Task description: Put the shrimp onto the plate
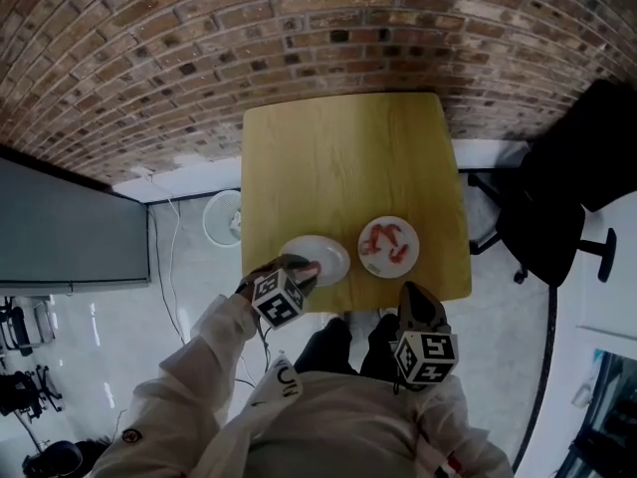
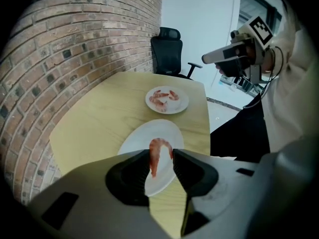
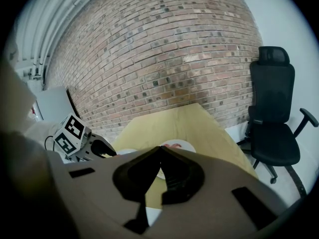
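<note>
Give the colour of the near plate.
White plate, plain; shows best in left gripper view.

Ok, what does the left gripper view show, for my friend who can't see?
The left gripper pinches a curled pink shrimp over an empty white plate on a wooden table. Behind it, a second plate holds more shrimp.

Bare wood of the table (image 1: 338,157) stretches from the two plates back to the brick wall (image 1: 299,28). The white plate (image 1: 336,255) and shrimp plate (image 1: 412,235) sit just apart at the near edge. An office chair (image 1: 552,197) stands off the table's right side.
</note>
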`<control>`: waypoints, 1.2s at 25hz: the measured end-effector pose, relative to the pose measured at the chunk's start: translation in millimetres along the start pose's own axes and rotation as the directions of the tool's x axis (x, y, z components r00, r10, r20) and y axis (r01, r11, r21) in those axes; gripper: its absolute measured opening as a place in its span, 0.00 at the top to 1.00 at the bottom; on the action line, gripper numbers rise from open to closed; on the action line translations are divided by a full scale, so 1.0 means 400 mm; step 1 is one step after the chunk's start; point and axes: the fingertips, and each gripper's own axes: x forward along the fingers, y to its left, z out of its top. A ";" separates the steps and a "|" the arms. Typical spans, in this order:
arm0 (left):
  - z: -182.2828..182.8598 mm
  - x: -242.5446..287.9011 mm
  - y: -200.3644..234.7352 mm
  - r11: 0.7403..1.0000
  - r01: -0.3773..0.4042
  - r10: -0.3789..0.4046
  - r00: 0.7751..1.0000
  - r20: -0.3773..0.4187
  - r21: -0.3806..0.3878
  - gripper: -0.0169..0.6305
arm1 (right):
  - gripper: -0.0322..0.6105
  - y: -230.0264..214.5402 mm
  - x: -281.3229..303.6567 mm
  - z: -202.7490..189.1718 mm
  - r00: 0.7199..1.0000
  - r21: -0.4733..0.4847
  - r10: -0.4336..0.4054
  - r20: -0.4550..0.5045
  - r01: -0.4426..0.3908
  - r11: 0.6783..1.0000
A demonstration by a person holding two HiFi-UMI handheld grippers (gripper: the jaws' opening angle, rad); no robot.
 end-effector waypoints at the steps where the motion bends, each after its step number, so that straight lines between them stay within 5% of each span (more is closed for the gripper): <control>1: 0.013 0.000 -0.007 1.000 -0.005 0.005 1.000 0.002 -0.007 0.74 | 0.91 -0.011 -0.002 0.004 1.000 -0.003 0.006 0.000 -0.006 1.000; 18: 0.229 0.118 -0.135 0.973 -0.063 0.067 0.998 0.011 -0.220 0.74 | 0.91 -0.203 0.017 0.040 0.987 -0.053 0.150 -0.059 -0.153 0.987; 30: 0.322 0.202 -0.117 0.906 -0.133 0.141 0.990 -0.010 -0.403 0.74 | 0.91 -0.316 0.063 0.086 0.970 -0.095 0.224 -0.092 -0.232 0.968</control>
